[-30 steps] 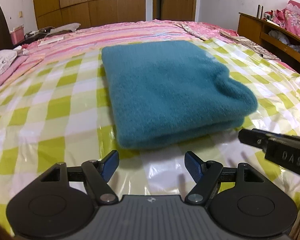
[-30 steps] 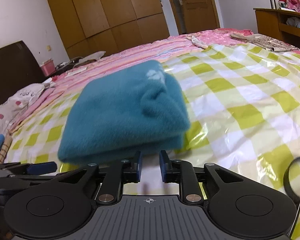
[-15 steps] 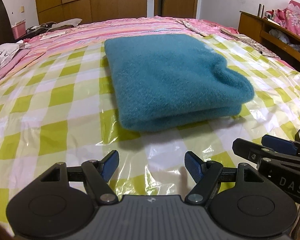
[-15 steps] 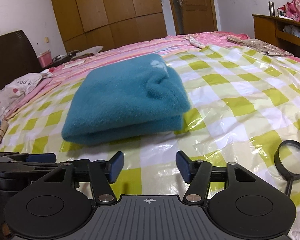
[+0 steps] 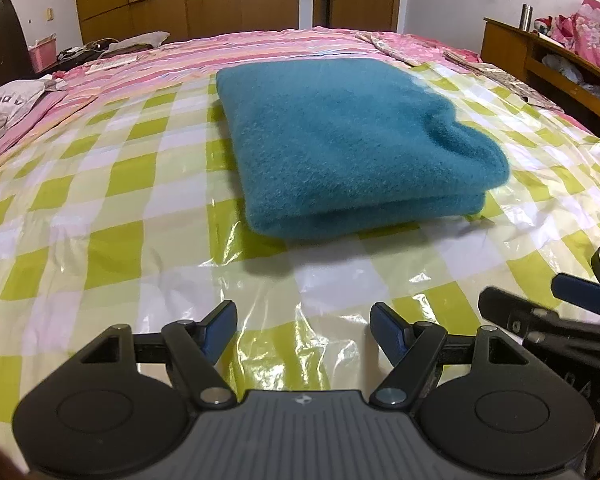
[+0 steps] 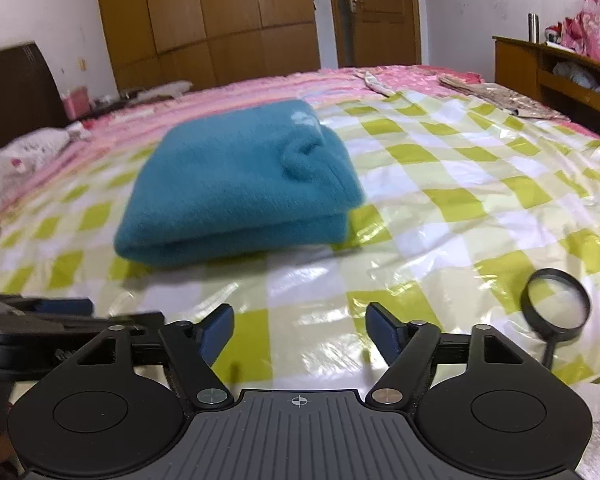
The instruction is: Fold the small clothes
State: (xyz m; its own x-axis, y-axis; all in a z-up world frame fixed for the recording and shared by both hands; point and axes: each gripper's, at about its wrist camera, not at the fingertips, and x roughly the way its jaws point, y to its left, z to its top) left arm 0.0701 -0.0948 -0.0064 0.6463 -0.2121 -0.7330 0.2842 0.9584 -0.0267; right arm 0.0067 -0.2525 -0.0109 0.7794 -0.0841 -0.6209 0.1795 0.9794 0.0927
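A teal fleece garment [image 5: 348, 144] lies folded in a thick rectangle on the yellow-and-white checked plastic sheet [image 5: 100, 216]; it also shows left of centre in the right wrist view [image 6: 236, 188]. My left gripper [image 5: 303, 330] hangs open a short way in front of its near edge, nothing between the fingers. My right gripper [image 6: 299, 330] is also back from the garment; its jaws are opening wide and hold nothing. The right gripper's fingers [image 5: 580, 300] show at the lower right of the left wrist view, and the left gripper's fingers [image 6: 60, 312] at the lower left of the right wrist view.
A black magnifying glass [image 6: 556, 306] lies on the sheet to the right. Pink bedding [image 5: 260, 44] covers the far half of the bed, with a pillow [image 5: 8, 104] at the left. A wooden shelf unit [image 5: 556, 64] stands at the right, wardrobes [image 6: 204, 20] and a door behind.
My right gripper has gone from nearly shut to wide open and drawn back from the garment's near edge. The left gripper also sits farther back from the garment, still open.
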